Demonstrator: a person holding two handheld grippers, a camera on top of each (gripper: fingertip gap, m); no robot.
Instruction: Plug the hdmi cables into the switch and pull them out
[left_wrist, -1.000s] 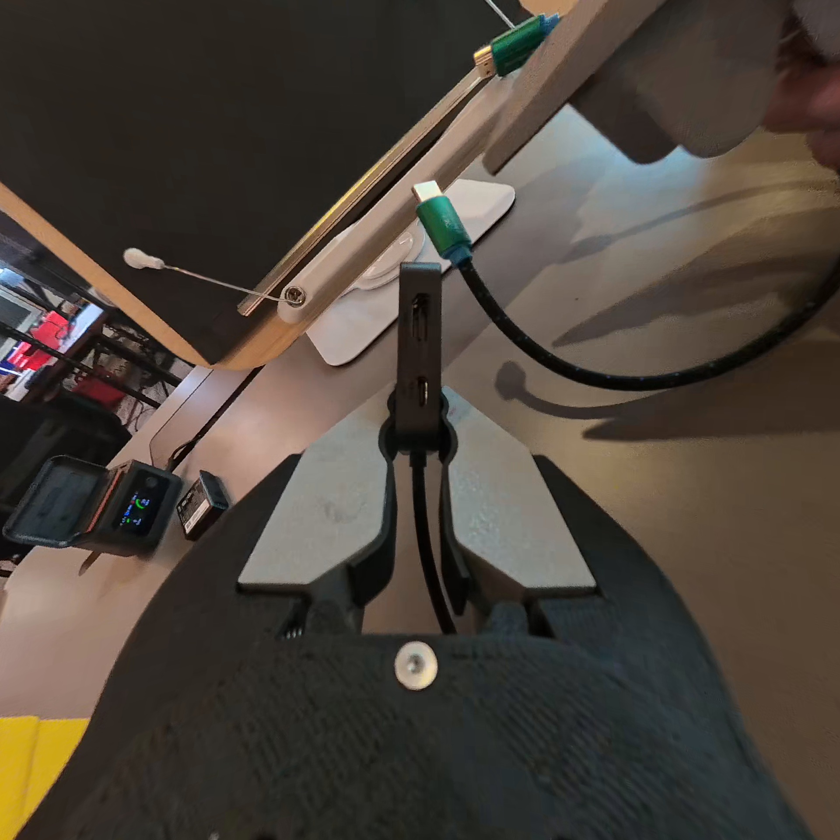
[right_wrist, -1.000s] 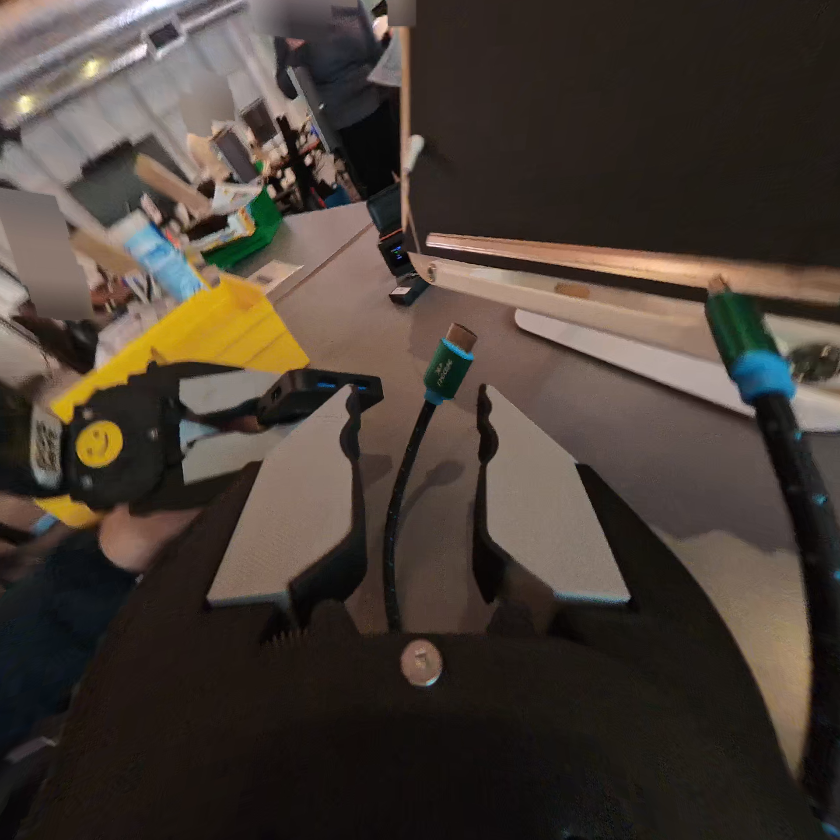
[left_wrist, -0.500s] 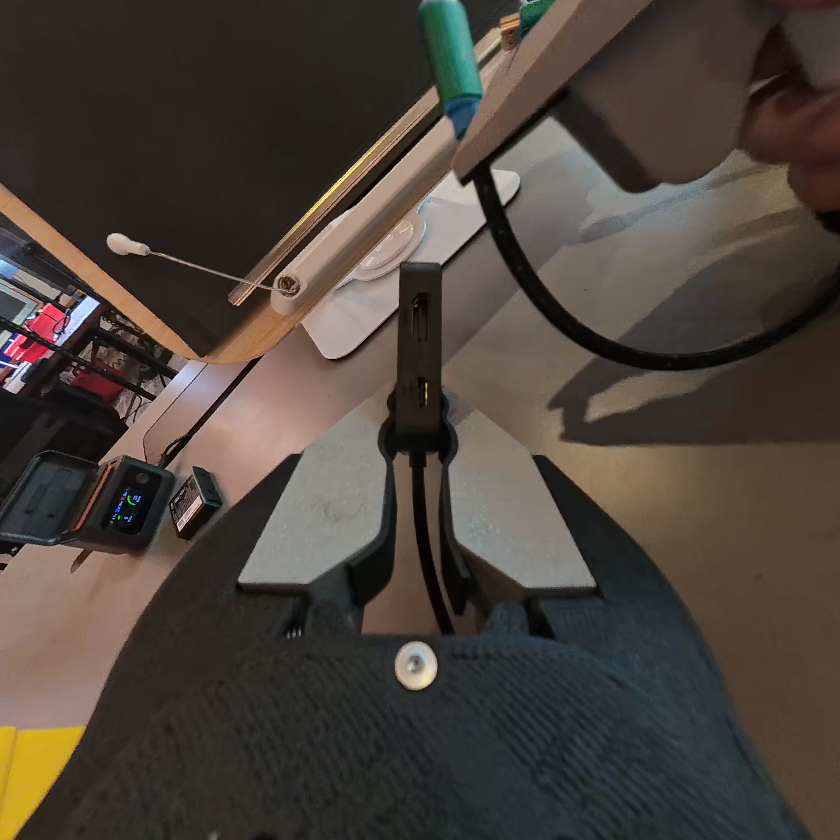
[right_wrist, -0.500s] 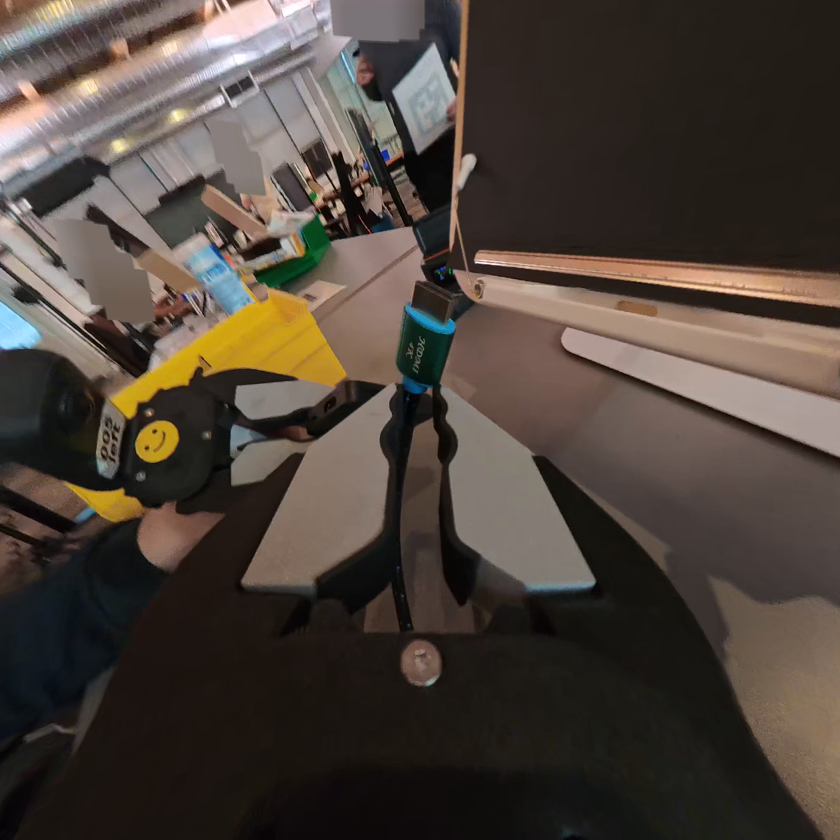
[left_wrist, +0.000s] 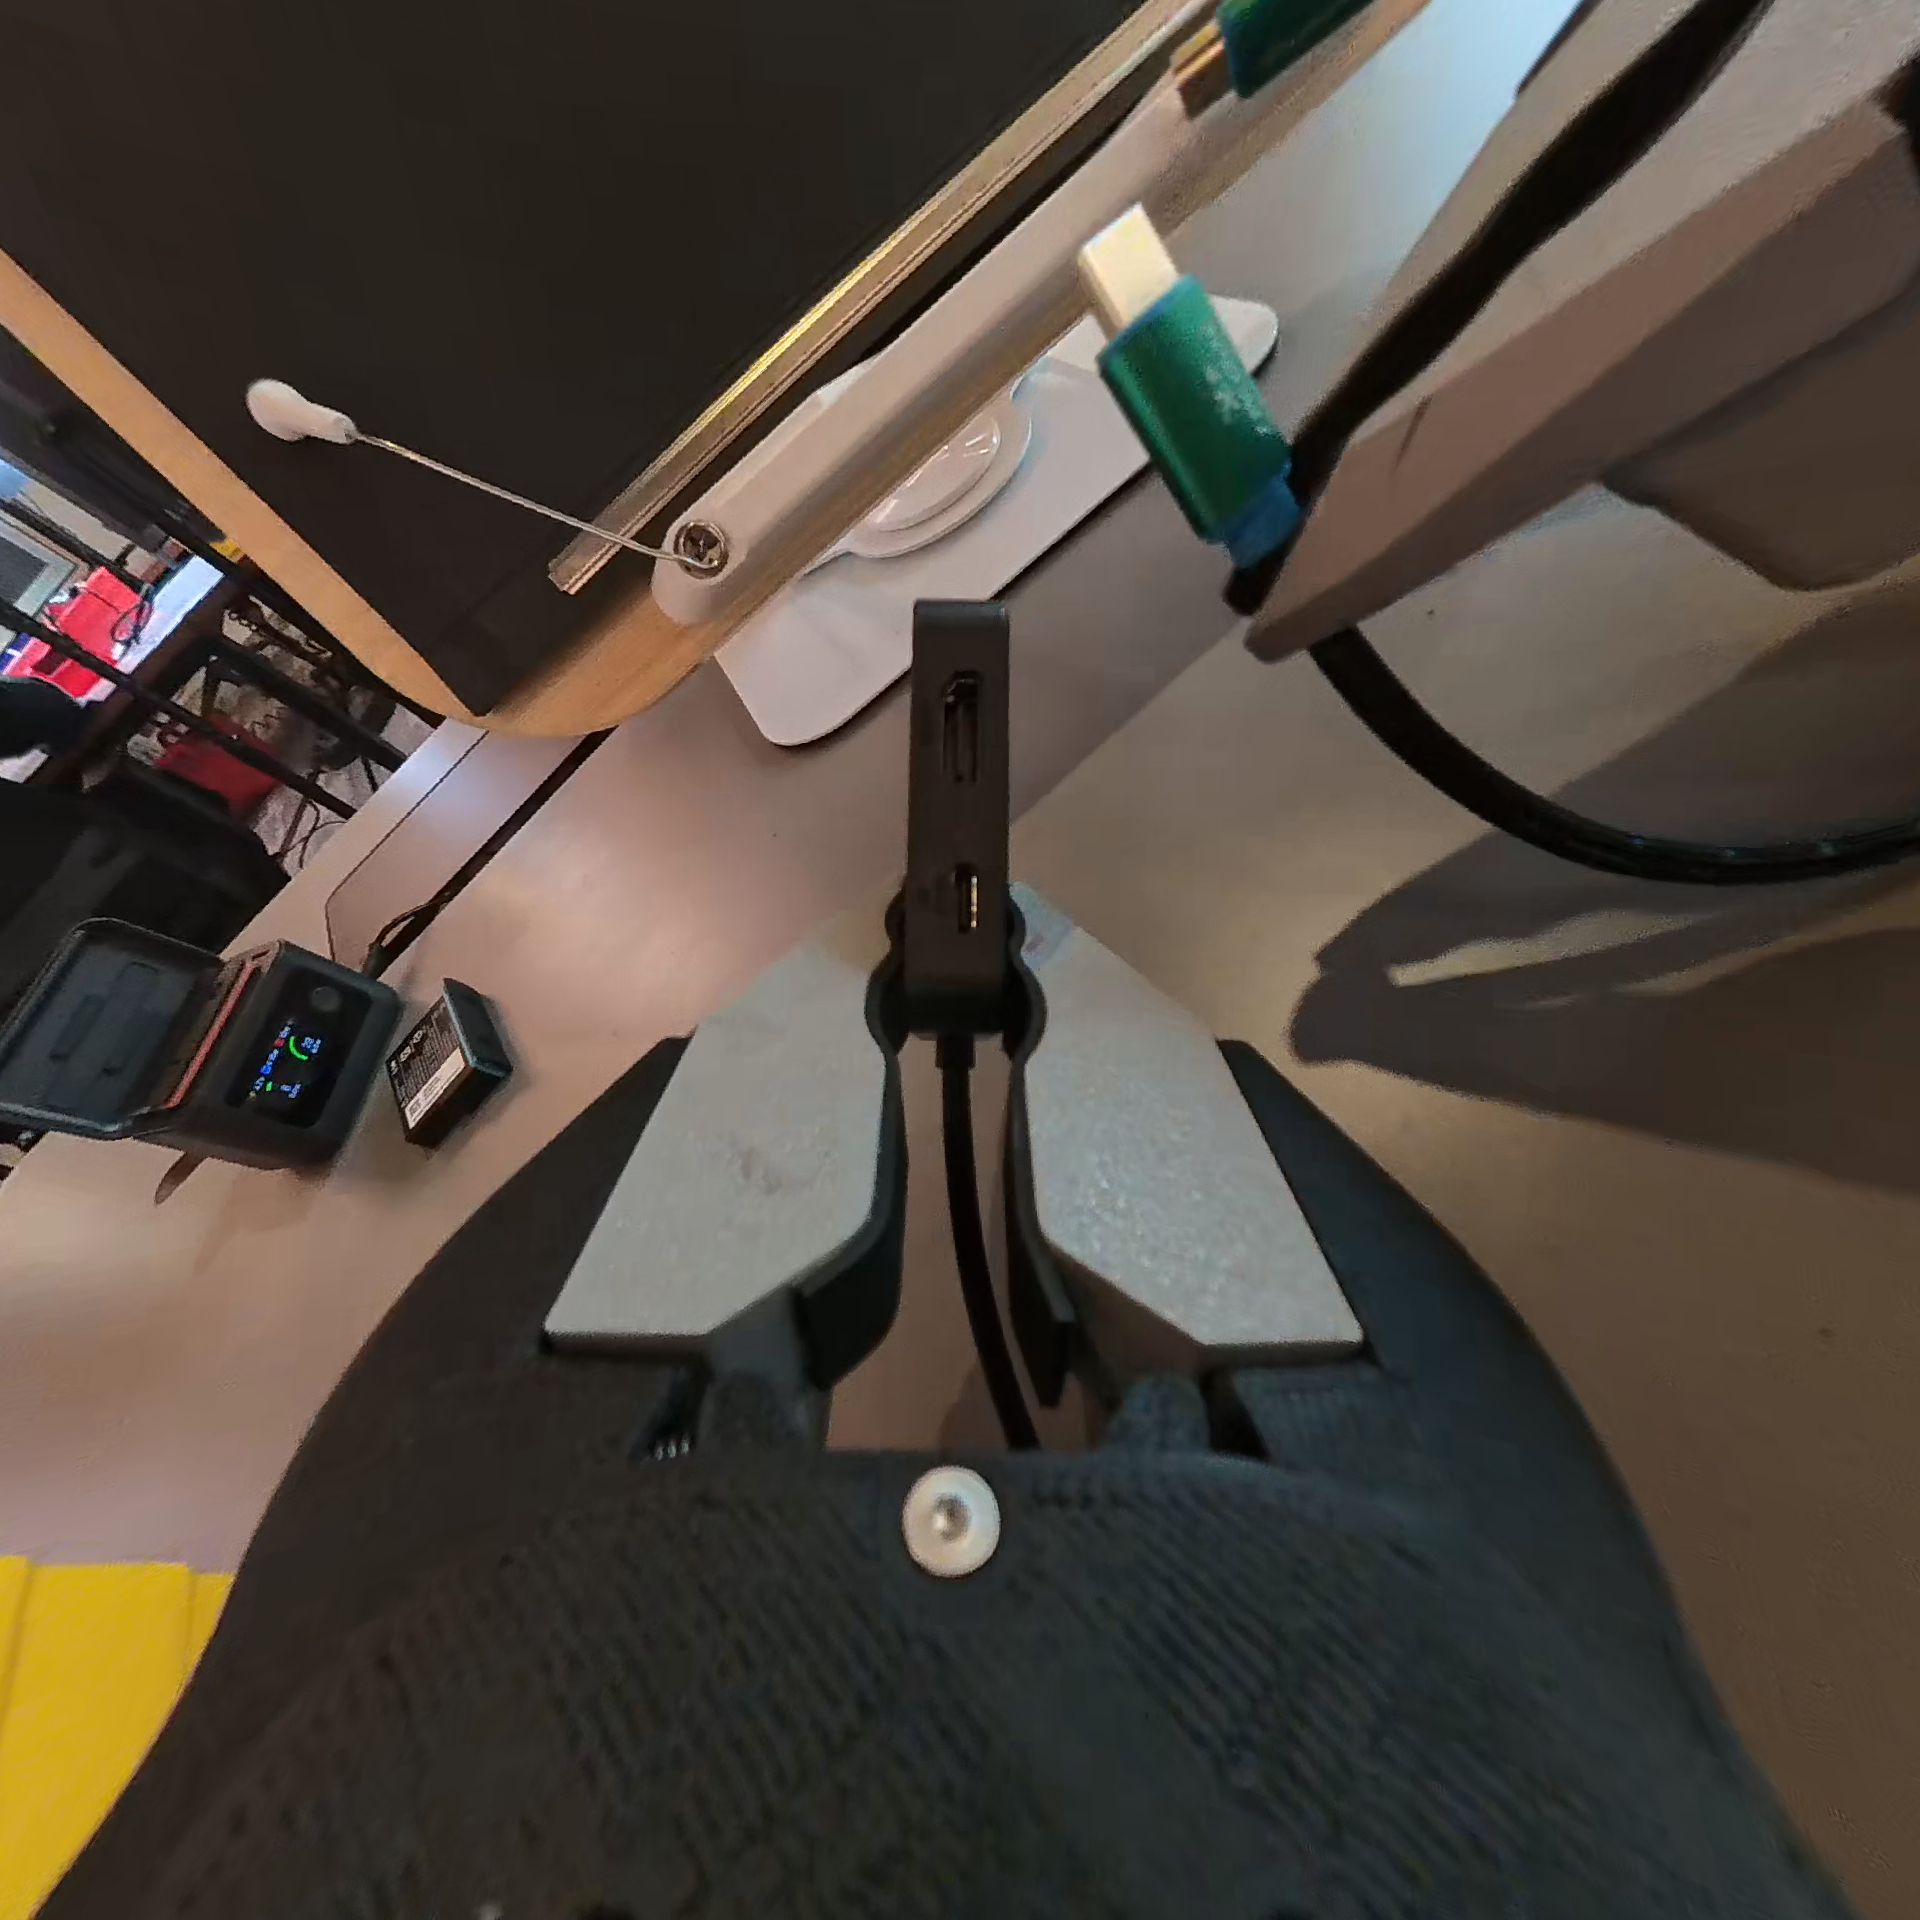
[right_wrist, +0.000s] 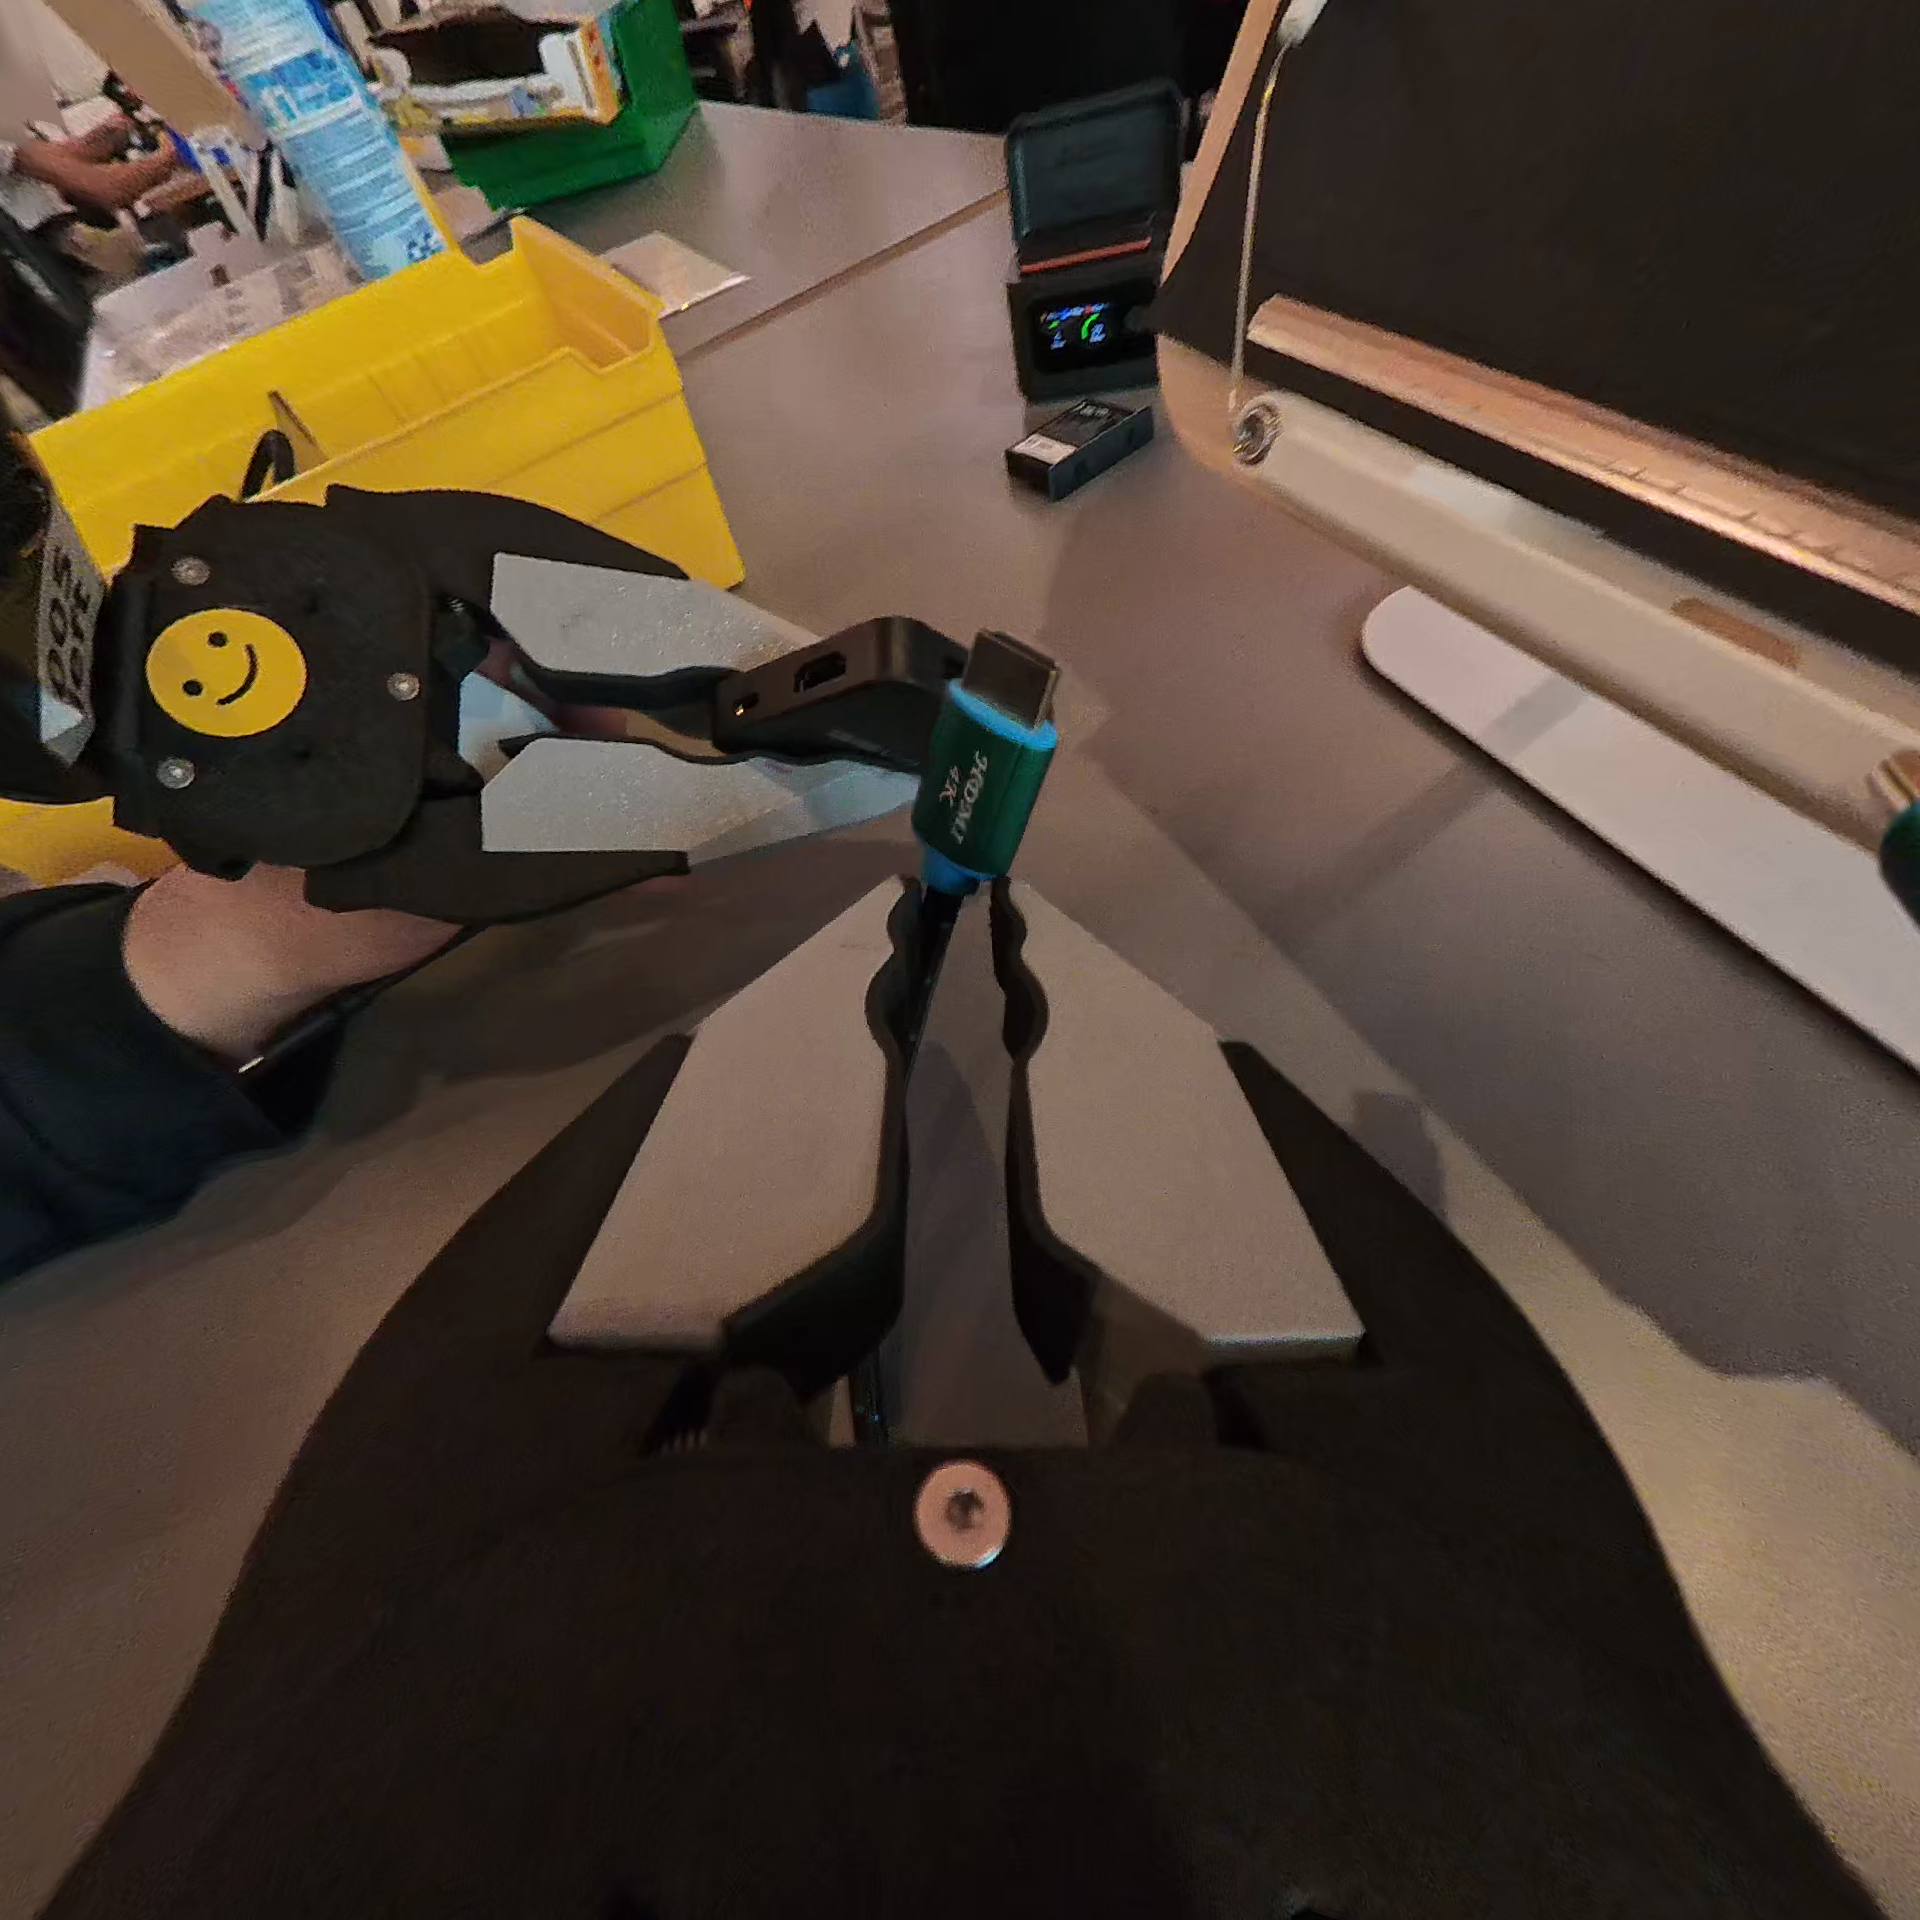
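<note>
My left gripper (left_wrist: 956, 935) is shut on the near end of a black switch (left_wrist: 961, 748), which stands upright with two ports facing the camera. Its thin black lead runs back between the fingers. My right gripper (right_wrist: 951, 904) is shut on a black braided cable just behind its green HDMI plug (right_wrist: 987, 769). The plug's metal tip points up and left, close to the switch (right_wrist: 842, 686) but apart from its port. In the left wrist view the plug (left_wrist: 1195, 416) hangs above and right of the switch, held by the right gripper (left_wrist: 1288, 520). A second green plug (left_wrist: 1278, 42) shows at the top.
A black monitor on a white base (right_wrist: 1662, 727) stands behind. A yellow bin (right_wrist: 416, 416) sits at the left. A black case with a lit screen (right_wrist: 1086, 312) and a small black block (right_wrist: 1081, 447) lie on the grey table (right_wrist: 1558, 1143). A person's hand holds the left gripper (right_wrist: 727, 717).
My right gripper has closed on the cable, lifted the green plug off the table and carried it left toward the switch. My left gripper has kept the switch still.
</note>
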